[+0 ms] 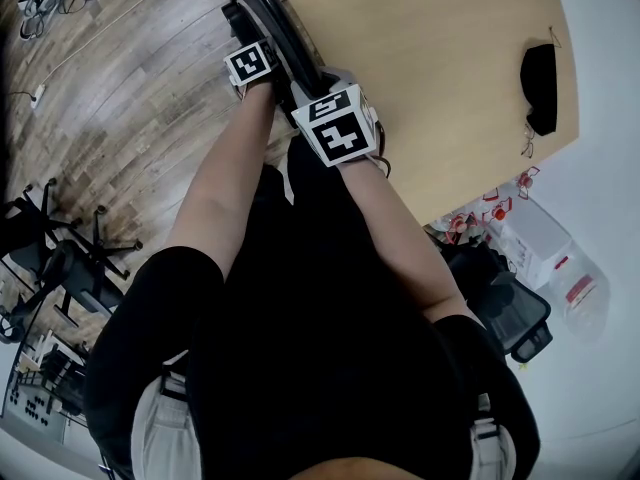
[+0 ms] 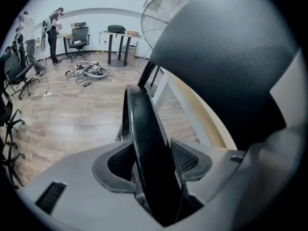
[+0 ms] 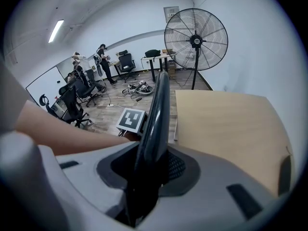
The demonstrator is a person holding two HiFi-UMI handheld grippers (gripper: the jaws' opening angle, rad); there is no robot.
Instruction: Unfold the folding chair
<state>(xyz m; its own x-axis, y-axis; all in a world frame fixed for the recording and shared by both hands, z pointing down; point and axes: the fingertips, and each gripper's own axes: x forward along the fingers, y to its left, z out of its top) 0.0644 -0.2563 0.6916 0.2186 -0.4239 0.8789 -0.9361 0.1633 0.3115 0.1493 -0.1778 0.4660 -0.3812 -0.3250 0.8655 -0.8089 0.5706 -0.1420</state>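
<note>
The folding chair (image 1: 268,16) stands folded against the wooden table's edge, and only its black curved top rim shows. In the head view my left gripper (image 1: 250,65) sits on that rim farther up it, and my right gripper (image 1: 340,123) sits nearer to me. In the left gripper view the rim (image 2: 149,148) runs between the pads (image 2: 186,159), which lie against it on both sides. In the right gripper view the rim (image 3: 155,119) is pinched between the pads (image 3: 176,166). The left gripper's marker cube (image 3: 131,121) shows just beyond. The rest of the chair is hidden.
The wooden table (image 1: 450,68) lies right of the chair, with a black item (image 1: 540,88) near its far edge. A tall standing fan (image 3: 196,41) is behind it. Office chairs (image 1: 60,258), a cable pile (image 2: 89,71) and people at desks (image 3: 102,57) fill the room's far side.
</note>
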